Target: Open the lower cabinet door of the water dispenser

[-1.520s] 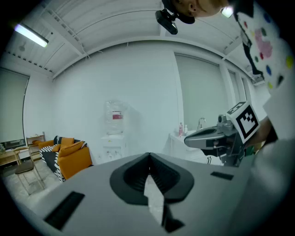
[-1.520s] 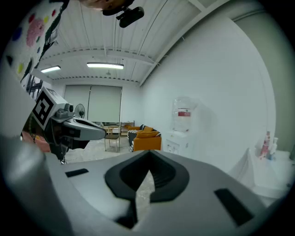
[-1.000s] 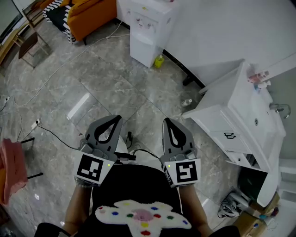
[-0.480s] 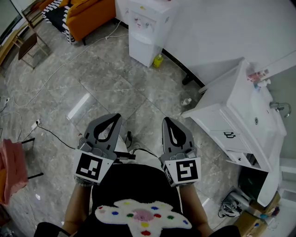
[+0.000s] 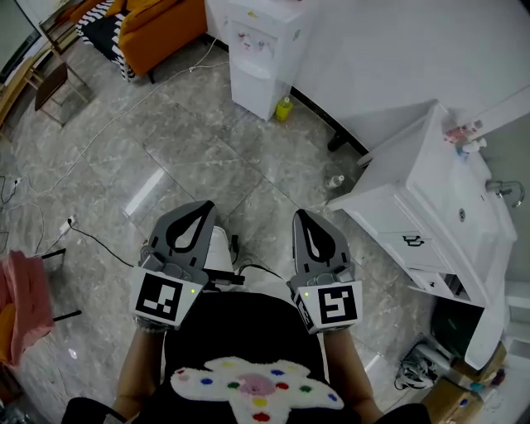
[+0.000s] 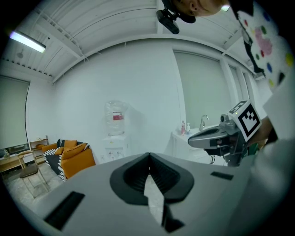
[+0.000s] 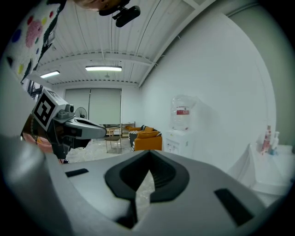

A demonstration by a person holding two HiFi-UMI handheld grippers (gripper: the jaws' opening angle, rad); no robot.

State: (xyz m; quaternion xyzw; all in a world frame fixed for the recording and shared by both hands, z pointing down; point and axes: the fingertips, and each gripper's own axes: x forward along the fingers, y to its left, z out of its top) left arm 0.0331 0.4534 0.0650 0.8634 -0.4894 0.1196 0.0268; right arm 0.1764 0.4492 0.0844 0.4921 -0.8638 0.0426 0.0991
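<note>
Nearest us, two grippers, one per hand, held side by side above the person's dark lap. The left gripper (image 5: 204, 207) is clenched, jaws together with nothing between them. The right gripper (image 5: 301, 217) is the same, closed and empty. They sit apart from each other, both pointing out toward the far wall.

Below and beyond them is grey marble-look floor (image 5: 207, 157). One dark cable (image 5: 108, 244) trails in from the left toward our feet. One pink cloth (image 5: 21, 302) hangs at the near left edge.

To the right, one white sink cabinet (image 5: 414, 215) stands out from the wall, its near corner pushing into the walkway. One small bottle (image 5: 335, 182) stands on the floor just beside that corner.

From the grippers out to the far wall the middle strip of floor lies open.

At the far centre stands one water dispenser (image 5: 258, 45), white and backed against the wall, well apart from both grippers. Its lower cabinet door (image 5: 250, 89) faces us; it is too small to tell more. One yellow-green bottle (image 5: 284, 109) stands at its base on the right side.

At far left we count one orange sofa (image 5: 161, 23) and one wooden chair (image 5: 51, 83).
</note>
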